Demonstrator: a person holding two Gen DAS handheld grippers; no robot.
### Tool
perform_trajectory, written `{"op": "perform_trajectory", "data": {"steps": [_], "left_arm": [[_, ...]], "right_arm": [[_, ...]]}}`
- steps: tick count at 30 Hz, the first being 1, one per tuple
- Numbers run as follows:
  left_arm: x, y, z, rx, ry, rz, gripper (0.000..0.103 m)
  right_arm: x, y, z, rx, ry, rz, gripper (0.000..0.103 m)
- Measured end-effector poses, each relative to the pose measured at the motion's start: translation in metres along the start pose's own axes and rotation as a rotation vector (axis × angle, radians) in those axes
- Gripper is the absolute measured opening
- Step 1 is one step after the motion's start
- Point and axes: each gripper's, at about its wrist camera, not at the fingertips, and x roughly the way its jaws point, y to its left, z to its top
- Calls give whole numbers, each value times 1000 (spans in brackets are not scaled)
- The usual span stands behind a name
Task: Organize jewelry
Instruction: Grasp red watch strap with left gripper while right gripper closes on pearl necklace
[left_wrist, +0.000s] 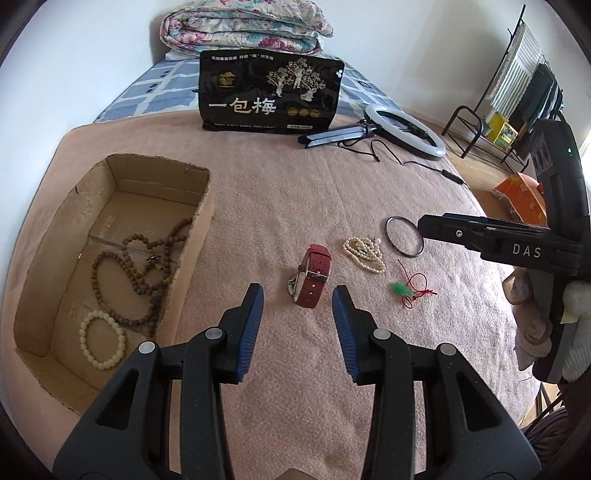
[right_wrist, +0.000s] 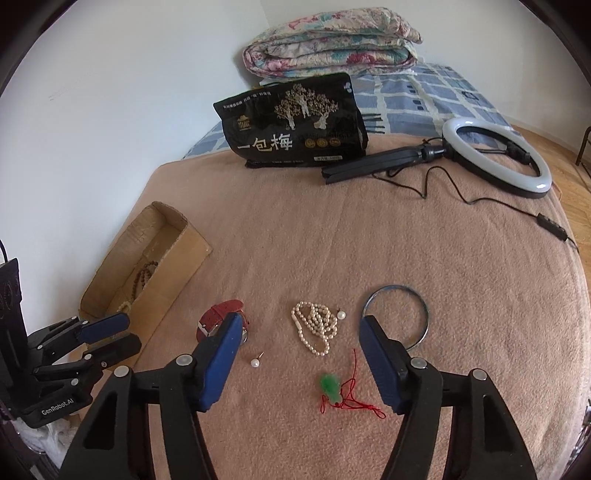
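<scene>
On the pink blanket lie a red-strapped watch (left_wrist: 312, 277), a pearl necklace (right_wrist: 316, 326), a thin metal bangle (right_wrist: 426, 314), a green pendant on red cord (right_wrist: 330, 386) and a loose pearl stud (right_wrist: 255, 363). My left gripper (left_wrist: 298, 295) hovers open just short of the watch, pads not touching it. My right gripper (right_wrist: 301, 325) stands open above the necklace and pendant, gripping nothing. At the left, a cardboard box (left_wrist: 199, 221) holds a brown bead strand (left_wrist: 140, 266) and a pale bead bracelet (left_wrist: 101, 339).
A black snack bag (left_wrist: 269, 96) and a ring light on a folded tripod (left_wrist: 406, 129), its cable trailing, lie at the back. A folded quilt (left_wrist: 247, 26) sits behind them against the wall. Off the bed's right edge are an orange box (left_wrist: 524, 195) and a metal rack (left_wrist: 517, 92).
</scene>
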Motion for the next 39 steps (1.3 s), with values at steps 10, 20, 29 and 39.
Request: {"op": "perform_trajectory", "data": {"steps": [10,20,29,39], "left_arm": [[38,-11,6,12,42,1,39],[61,-9,8,14,72,-4,39],[76,-6,11,5,79,-6,39],[83,-5,10,9,90,-18,33]], "right_arm": [[49,-17,-1,54,147,99,39],[88,-18,1,38,211,2,36],[107,-12,4,-3,232,-51,35],[114,4,-2,-99,220,-141,20]]}}
